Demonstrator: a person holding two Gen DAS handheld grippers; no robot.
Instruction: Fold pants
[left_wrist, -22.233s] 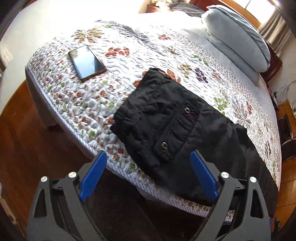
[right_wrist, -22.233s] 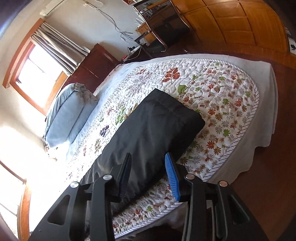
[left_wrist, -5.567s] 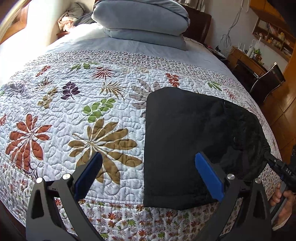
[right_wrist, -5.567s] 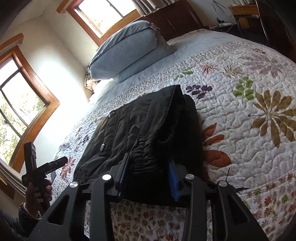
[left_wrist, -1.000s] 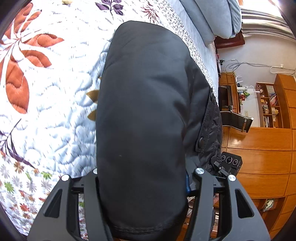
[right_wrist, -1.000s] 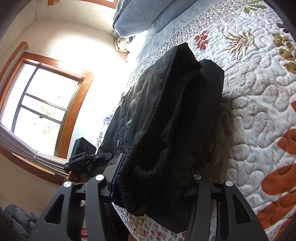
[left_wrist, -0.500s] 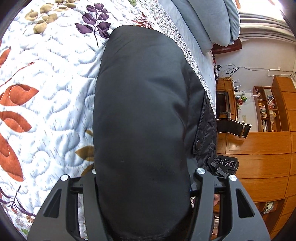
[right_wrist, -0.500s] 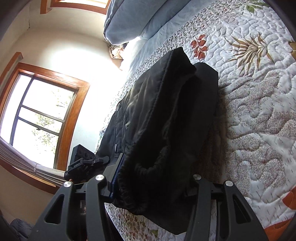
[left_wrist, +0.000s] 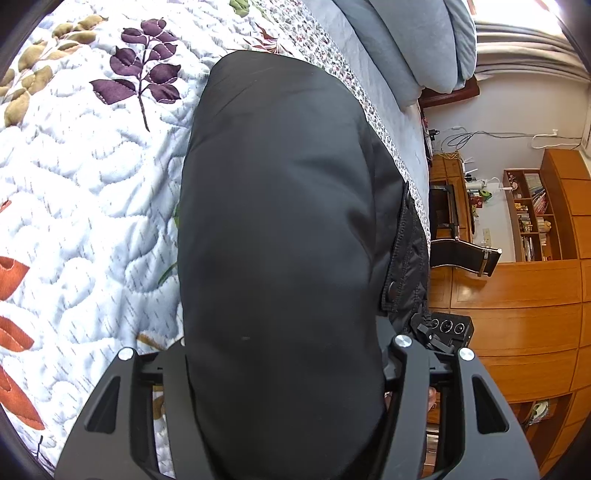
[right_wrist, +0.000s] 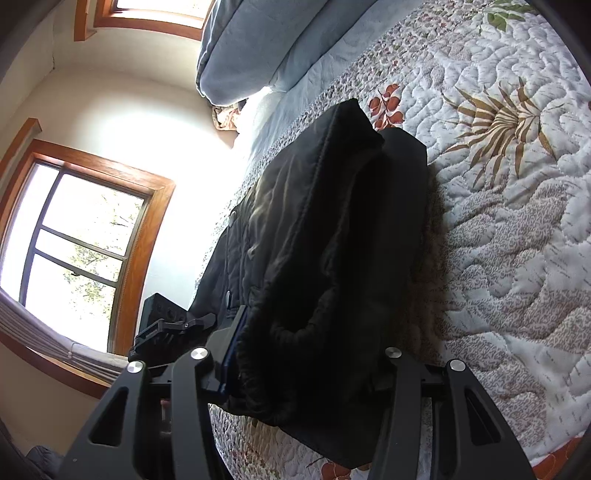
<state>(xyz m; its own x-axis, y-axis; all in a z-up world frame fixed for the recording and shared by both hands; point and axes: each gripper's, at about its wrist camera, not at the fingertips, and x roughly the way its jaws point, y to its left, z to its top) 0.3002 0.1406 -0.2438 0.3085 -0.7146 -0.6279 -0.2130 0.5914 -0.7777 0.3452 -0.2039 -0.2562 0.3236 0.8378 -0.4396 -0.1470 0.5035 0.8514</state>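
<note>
The folded black pants (left_wrist: 280, 221) form a thick bundle held just above the floral quilt (left_wrist: 74, 184). My left gripper (left_wrist: 284, 354) is shut on one end of the bundle, and the fabric hides its pads. My right gripper (right_wrist: 306, 354) is shut on the other end, the gathered waistband side of the pants (right_wrist: 332, 229). One of its blue pads (right_wrist: 232, 343) shows against the cloth. Each gripper appears in the other's view: the right gripper (left_wrist: 443, 332) past the bundle's edge, the left gripper (right_wrist: 166, 325) by the window.
Blue-grey pillows (left_wrist: 406, 44) are stacked at the head of the bed, also the pillows (right_wrist: 251, 48) in the right wrist view. Wooden cabinets (left_wrist: 517, 295) and a chair (left_wrist: 465, 254) stand beyond the bed. A window (right_wrist: 74, 240) is on the other side.
Both grippers have carried the pants bundle across the quilt toward the pillows. The leaf patterns have slid toward the near edge of the views. Both grips are unchanged.
</note>
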